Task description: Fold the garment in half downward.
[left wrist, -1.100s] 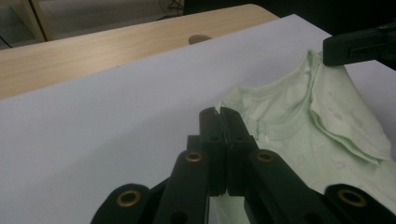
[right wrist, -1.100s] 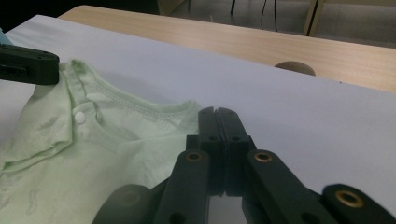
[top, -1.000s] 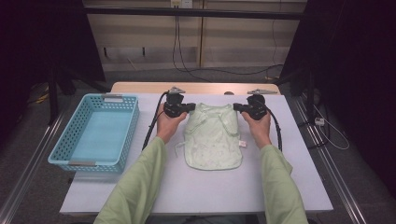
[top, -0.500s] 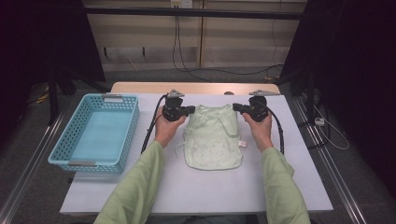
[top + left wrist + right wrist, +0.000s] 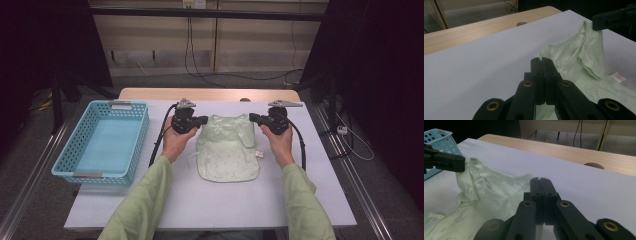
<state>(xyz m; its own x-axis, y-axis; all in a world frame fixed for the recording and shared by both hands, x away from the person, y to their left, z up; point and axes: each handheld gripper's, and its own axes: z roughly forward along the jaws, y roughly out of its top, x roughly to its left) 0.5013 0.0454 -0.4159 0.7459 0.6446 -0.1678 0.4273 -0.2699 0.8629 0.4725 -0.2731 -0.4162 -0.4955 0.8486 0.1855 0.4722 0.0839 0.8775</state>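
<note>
I've got a small pale-green baby top (image 5: 228, 148) lying on the white desk (image 5: 210, 205), well to the right of the blue basket (image 5: 102, 141), which I'll use as my ref point. My left gripper (image 5: 204, 120) has its fingers (image 5: 536, 65) fully closed, pinching the top's shoulder corner on the basket side; a sliver of green fabric shows at the tips in the left gripper view. My right gripper (image 5: 252, 118) is also clamped tight, fingers (image 5: 547, 185) together, at the shoulder corner farther from the basket. In its own view the tips sit over the cloth at the collar edge, and in the left gripper view the far jaw plainly has that corner lifted, so I read it as holding. Both shoulders are raised a bit off the desk; the rest of the top, incl. the hem toward me, lies flat, w/ a white tag (image 5: 618, 77) sticking out on the side away from the basket. Handling, as I judge it: v. light, thin, totally limp knit, no stiffness, so it'll droop and fold wherever unsupported. Not fragile, not slippery, but a thin edge can creep out of a pinch. Best hold = the stitched shoulder/neck seams, thicker there, one per hand, kept spread so it hangs flat.
</note>
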